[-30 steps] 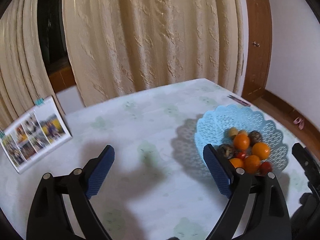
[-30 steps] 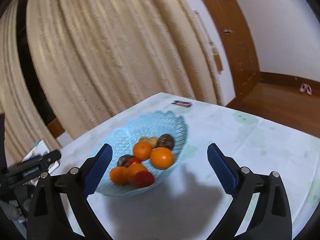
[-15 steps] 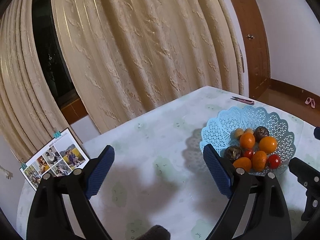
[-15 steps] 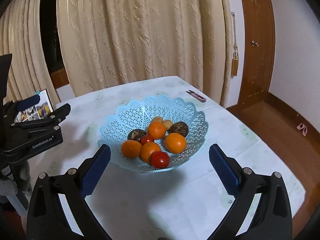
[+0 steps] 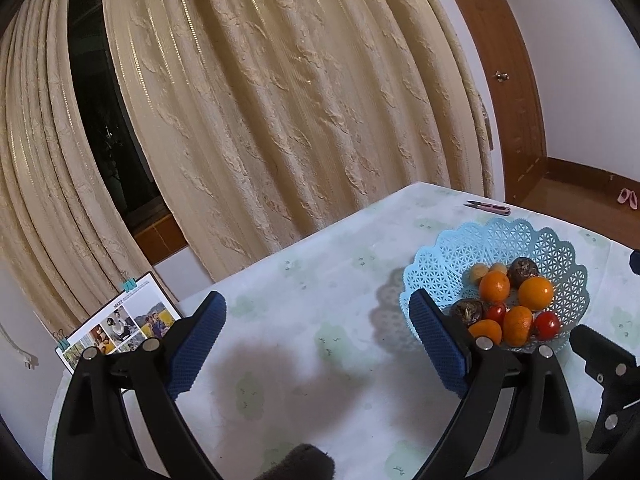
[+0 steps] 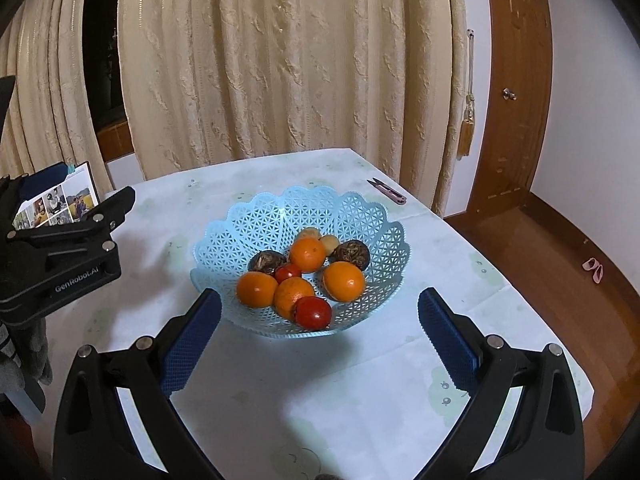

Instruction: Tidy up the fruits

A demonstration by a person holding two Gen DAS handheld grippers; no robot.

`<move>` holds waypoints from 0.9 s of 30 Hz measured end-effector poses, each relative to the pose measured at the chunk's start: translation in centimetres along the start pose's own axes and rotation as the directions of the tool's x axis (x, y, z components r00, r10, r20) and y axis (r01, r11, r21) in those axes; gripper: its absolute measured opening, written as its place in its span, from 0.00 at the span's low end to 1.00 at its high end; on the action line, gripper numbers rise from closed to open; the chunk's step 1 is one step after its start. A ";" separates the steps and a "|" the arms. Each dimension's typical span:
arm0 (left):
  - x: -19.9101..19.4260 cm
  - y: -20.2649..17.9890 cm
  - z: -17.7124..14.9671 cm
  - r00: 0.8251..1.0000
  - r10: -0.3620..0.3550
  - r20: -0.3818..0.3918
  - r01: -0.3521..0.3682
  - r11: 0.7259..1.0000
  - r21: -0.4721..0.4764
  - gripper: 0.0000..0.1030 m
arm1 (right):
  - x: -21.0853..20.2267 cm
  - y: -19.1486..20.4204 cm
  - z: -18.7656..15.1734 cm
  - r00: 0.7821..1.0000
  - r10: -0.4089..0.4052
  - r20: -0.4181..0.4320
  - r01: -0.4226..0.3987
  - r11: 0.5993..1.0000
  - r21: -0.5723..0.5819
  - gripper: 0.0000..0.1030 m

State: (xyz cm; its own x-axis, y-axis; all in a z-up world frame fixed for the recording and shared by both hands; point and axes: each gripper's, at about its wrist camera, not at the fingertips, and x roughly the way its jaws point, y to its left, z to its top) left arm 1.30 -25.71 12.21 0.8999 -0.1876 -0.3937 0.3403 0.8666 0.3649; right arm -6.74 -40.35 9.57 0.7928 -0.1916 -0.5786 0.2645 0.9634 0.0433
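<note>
A light blue lattice basket stands on the table and holds several oranges, red tomatoes, dark brown fruits and small tan fruits. My right gripper is open and empty, raised just in front of the basket. My left gripper is open and empty, held above the tablecloth to the left of the basket; its right finger overlaps the basket's near rim in that view. The left gripper's body also shows in the right wrist view.
The table has a pale floral cloth. A photo card with clips stands at its far left edge. Small pink snips lie at the far right corner. Cream curtains hang behind. The wooden floor and a door are to the right.
Both grippers have risen and drawn back from the basket. The right wrist view now faces the basket squarely. Both stayed open and empty.
</note>
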 end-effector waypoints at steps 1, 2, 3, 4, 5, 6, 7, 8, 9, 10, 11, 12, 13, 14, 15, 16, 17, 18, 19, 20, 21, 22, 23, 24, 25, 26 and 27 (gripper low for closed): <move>0.0 -0.2 0.0 1.000 0.002 0.000 -0.002 1.000 0.005 0.90 | 0.0 -0.1 0.0 1.000 -0.003 -0.001 0.003 1.000 0.001 0.97; 0.0 -0.3 -0.1 1.000 0.003 0.000 -0.003 1.000 0.010 0.90 | 0.0 -0.2 0.0 1.000 -0.005 -0.003 0.005 1.000 0.003 0.97; 0.0 -0.5 -0.1 1.000 0.005 0.000 -0.005 1.000 0.015 0.90 | 0.1 -0.3 0.0 1.000 -0.009 -0.007 0.009 1.000 0.005 0.97; 0.0 -0.7 -0.1 1.000 0.008 0.000 -0.008 1.000 0.023 0.90 | 0.1 -0.4 0.0 1.000 -0.010 -0.009 0.010 1.000 0.007 0.97; 0.0 -0.9 -0.2 1.000 0.009 0.001 -0.009 1.000 0.030 0.90 | 0.2 -0.6 -0.1 1.000 -0.011 -0.012 0.011 1.000 0.010 0.97; 0.0 -1.0 -0.2 1.000 0.007 0.002 -0.008 0.999 0.033 0.90 | 0.3 -0.6 -0.1 1.000 -0.012 -0.015 0.012 1.000 0.011 0.97; -0.1 -1.2 -0.3 1.000 0.003 0.001 -0.003 0.999 0.038 0.90 | 0.4 -0.6 -0.1 1.000 -0.015 -0.020 0.015 1.000 0.009 0.97; 0.0 -1.4 -0.3 1.000 -0.002 0.000 0.002 0.999 0.041 0.90 | 0.6 -0.6 -0.2 1.000 -0.018 -0.024 0.018 1.000 0.007 0.97; 0.0 -1.5 -0.4 1.000 -0.008 0.000 0.008 0.999 0.045 0.90 | 0.8 -0.6 -0.2 0.999 -0.022 -0.028 0.022 1.000 0.005 0.97; 0.0 -1.8 -0.5 1.000 -0.015 0.001 0.015 0.999 0.050 0.90 | 0.9 -0.6 -0.3 0.999 -0.024 -0.031 0.024 1.000 0.004 0.97; -0.1 -2.0 -0.5 1.000 -0.022 0.003 0.021 0.998 0.055 0.90 | 1.0 -0.6 -0.3 0.999 -0.024 -0.035 0.024 1.000 0.005 0.97; -0.2 -2.1 -0.6 1.000 -0.029 0.007 0.028 0.998 0.060 0.90 | 1.2 -0.7 -0.3 0.999 -0.025 -0.038 0.025 1.000 0.007 0.97; -0.3 -2.3 -0.7 0.999 -0.036 0.013 0.035 0.997 0.064 0.90 | 1.3 -0.7 -0.4 0.999 -0.027 -0.041 0.028 1.000 0.008 0.97; -0.3 -2.5 -0.7 0.999 -0.040 0.015 0.039 0.997 0.065 0.90 | 1.4 -0.7 -0.4 0.999 -0.029 -0.043 0.030 1.000 0.010 0.97; -0.4 -2.5 -0.8 0.999 -0.042 0.015 0.041 0.997 0.066 0.90 | 1.4 -0.8 -0.4 0.999 -0.030 -0.043 0.031 0.999 0.011 0.97; -0.4 -2.6 -0.8 0.999 -0.042 0.014 0.041 0.997 0.067 0.90 | 1.4 -0.8 -0.3 0.999 -0.032 -0.043 0.032 0.999 0.014 0.97; -0.3 -2.7 -0.8 0.999 -0.041 0.013 0.040 0.997 0.069 0.90 | 1.4 -0.9 -0.3 0.999 -0.033 -0.042 0.033 0.999 0.017 0.97; -0.3 -2.7 -0.7 0.999 -0.041 0.011 0.040 0.997 0.071 0.90 | 1.4 -1.0 -0.3 0.999 -0.034 -0.042 0.034 0.999 0.020 0.97; -0.3 -2.7 -0.7 0.999 -0.042 0.006 0.042 0.997 0.071 0.90 | 1.4 -1.1 -0.3 0.999 -0.034 -0.042 0.035 0.999 0.022 0.97; -0.2 -2.7 -0.7 0.999 -0.044 0.000 0.043 0.997 0.069 0.90 | 1.4 -1.1 -0.3 0.999 -0.034 -0.043 0.035 0.999 0.024 0.97; -0.2 -2.7 -0.7 0.999 -0.044 -0.004 0.044 0.997 0.066 0.90 | 1.4 -1.1 -0.3 0.999 -0.032 -0.044 0.034 0.999 0.025 0.97; -0.2 -2.6 -0.7 0.999 -0.042 -0.009 0.042 0.997 0.063 0.90 | 1.4 -1.0 -0.3 0.999 -0.028 -0.046 0.029 0.999 0.024 0.97; -0.1 -2.6 -0.6 0.999 -0.038 -0.014 0.039 0.997 0.060 0.90 | 1.4 -0.9 -0.3 0.999 -0.024 -0.046 0.025 0.999 0.021 0.97; -0.1 -2.5 -0.7 0.999 -0.035 -0.017 0.036 0.998 0.059 0.90 | 1.3 -0.8 -0.3 0.999 -0.020 -0.046 0.020 1.000 0.019 0.97; 0.0 -2.2 -0.8 0.999 -0.028 -0.024 0.029 0.998 0.052 0.90 | 1.2 -0.5 -0.3 0.999 -0.006 -0.045 0.007 1.000 0.018 0.97; 0.1 -2.0 -0.9 0.999 -0.027 -0.034 0.029 0.999 0.044 0.90 | 1.2 -0.3 -0.3 0.999 0.005 -0.046 -0.004 1.000 0.019 0.97; 0.2 -1.8 -1.2 0.999 -0.030 -0.046 0.032 0.999 0.039 0.90 | 1.2 0.2 -0.4 0.998 0.027 -0.051 -0.026 1.000 0.017 0.97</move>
